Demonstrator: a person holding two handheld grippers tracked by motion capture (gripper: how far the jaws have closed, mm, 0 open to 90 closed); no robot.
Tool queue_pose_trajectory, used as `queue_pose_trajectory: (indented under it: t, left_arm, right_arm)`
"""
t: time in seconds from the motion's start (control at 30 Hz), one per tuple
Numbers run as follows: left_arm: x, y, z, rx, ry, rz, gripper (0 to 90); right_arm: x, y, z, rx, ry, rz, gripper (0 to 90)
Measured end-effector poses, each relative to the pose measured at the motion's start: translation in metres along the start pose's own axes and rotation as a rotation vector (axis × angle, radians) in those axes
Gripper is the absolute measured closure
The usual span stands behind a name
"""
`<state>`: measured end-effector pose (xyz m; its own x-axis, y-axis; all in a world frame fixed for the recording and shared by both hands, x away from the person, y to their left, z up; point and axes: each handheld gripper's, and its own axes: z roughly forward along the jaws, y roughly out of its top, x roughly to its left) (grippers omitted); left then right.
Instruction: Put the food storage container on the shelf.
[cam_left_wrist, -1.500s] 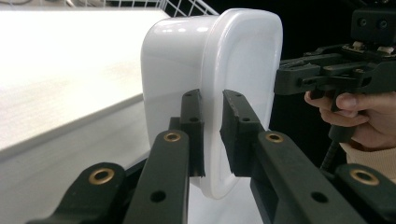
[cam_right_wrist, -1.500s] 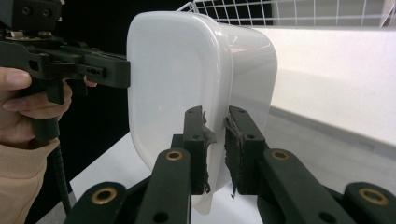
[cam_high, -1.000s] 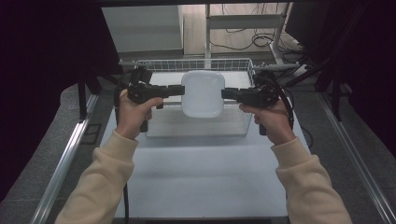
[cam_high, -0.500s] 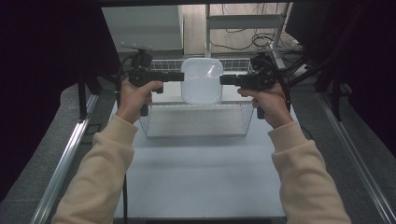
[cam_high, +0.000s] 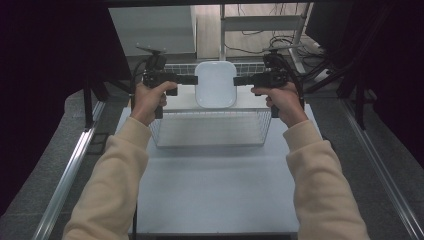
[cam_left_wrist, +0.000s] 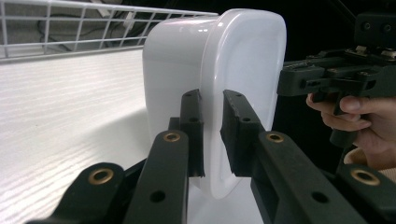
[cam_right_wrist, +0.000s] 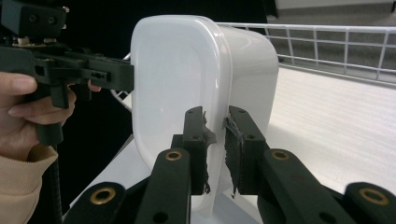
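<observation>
White tub (cam_high: 215, 84) held above the wire basket (cam_high: 210, 128); left gripper (cam_high: 192, 79) and right gripper (cam_high: 238, 80) clamp its rim on opposite sides.

You are wearing cream long sleeves (cam_high: 115, 170) reaching the wrists. Your left gripper (cam_left_wrist: 212, 130) and right gripper (cam_right_wrist: 215, 144) are showing matte black jaws — brass-coloured rivets at the linkage joints, small screw holes along the bars. The right gripper's pads (cam_right_wrist: 232, 154) are fraying. Black cables (cam_high: 295, 80) are trailing off.
</observation>
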<state>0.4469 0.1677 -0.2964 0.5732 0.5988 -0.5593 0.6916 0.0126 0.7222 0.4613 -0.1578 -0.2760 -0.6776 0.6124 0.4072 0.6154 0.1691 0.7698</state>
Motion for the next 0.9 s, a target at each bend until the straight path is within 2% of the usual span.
queue_pose_trajectory:
  t: [0.03,0.07,0.23,0.37,0.4,0.43,0.47,0.5,0.53,0.63,0.77,0.9]
  left_arm:
    - [0.005,0.001,0.001,0.003,-0.012,-0.011,79.5]
    - [0.011,0.004,0.002,0.002,-0.035,-0.050,79.6]
    - [0.019,0.010,0.006,0.006,-0.052,-0.091,79.3]
    - [0.024,0.017,0.011,0.016,-0.050,-0.122,77.0]
    - [0.028,0.019,0.013,0.021,-0.053,-0.150,76.4]
    - [0.031,0.020,0.015,0.027,-0.059,-0.174,75.3]
    - [0.035,0.020,0.016,0.027,-0.067,-0.191,75.3]
    - [0.041,0.021,0.019,0.025,-0.079,-0.222,74.4]
    - [0.041,0.021,0.019,0.025,-0.079,-0.222,74.0]
    - [0.051,0.021,0.024,0.012,-0.107,-0.274,73.4]
    - [0.062,0.021,0.031,-0.002,-0.123,-0.319,73.1]
    - [0.068,0.019,0.034,-0.011,-0.129,-0.333,72.1]
  right_arm:
    - [-0.002,0.002,0.003,0.009,-0.004,0.008,77.6]
    - [-0.007,0.006,0.005,0.005,0.013,0.033,77.6]
    - [-0.015,0.014,0.013,0.023,0.018,0.071,75.1]
    - [-0.028,0.018,0.023,0.047,0.023,0.133,72.2]
    - [-0.031,0.019,0.024,0.054,0.029,0.147,71.7]
    - [-0.039,0.020,0.029,0.048,0.053,0.204,71.5]
    - [-0.039,0.020,0.029,0.048,0.053,0.204,71.5]
    - [-0.045,0.021,0.032,0.045,0.067,0.241,71.3]
    - [-0.045,0.021,0.032,0.045,0.067,0.241,71.3]
    - [-0.050,0.022,0.036,0.049,0.070,0.302,70.3]
    - [-0.052,0.022,0.038,0.058,0.063,0.334,68.5]
    - [-0.053,0.023,0.044,0.088,0.043,0.372,65.2]
